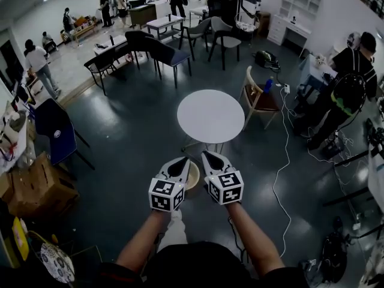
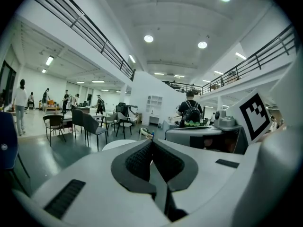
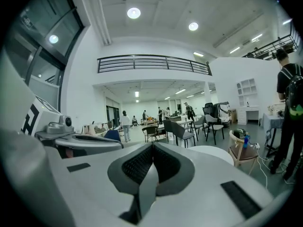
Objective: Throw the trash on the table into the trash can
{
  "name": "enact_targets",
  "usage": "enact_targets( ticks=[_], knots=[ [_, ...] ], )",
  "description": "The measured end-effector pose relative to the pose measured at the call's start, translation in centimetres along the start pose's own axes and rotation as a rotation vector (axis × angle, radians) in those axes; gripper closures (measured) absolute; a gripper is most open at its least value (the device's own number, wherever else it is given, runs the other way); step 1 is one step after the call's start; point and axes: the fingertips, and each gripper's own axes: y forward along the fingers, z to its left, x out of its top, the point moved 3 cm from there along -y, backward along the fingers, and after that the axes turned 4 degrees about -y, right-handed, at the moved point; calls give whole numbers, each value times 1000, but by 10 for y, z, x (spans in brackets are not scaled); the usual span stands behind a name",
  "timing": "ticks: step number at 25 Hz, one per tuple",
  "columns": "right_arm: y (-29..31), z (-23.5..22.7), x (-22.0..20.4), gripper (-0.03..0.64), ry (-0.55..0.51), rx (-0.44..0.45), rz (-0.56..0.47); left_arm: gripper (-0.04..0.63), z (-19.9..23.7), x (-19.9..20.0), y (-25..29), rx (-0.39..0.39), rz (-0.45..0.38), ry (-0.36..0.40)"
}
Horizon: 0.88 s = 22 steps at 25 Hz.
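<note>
Big hall had a dark shiny floor (image 1: 132, 131) and white walls (image 1: 336, 11). Out past the right tongs (image 1: 208, 156) sat a wooden chair (image 1: 255, 95); way beyond the left tongs (image 1: 182, 161), dark chairs (image 1: 162, 51) and desks (image 1: 165, 21). Cardboard boxes (image 1: 36, 185) lay off to their left. Round ceiling lights (image 3: 133, 13), railed balcony (image 3: 151, 63) overhead.
</note>
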Motion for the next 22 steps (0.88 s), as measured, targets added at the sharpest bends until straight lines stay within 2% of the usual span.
enact_targets(
  ticks=[8, 22],
  knots=[
    [-65, 7, 8, 597, -37, 7, -68, 588, -54, -2, -33, 12, -49, 18],
    [-129, 36, 3, 598, -66, 34, -112, 588, -102, -17, -86, 28, -69, 40]
  ],
)
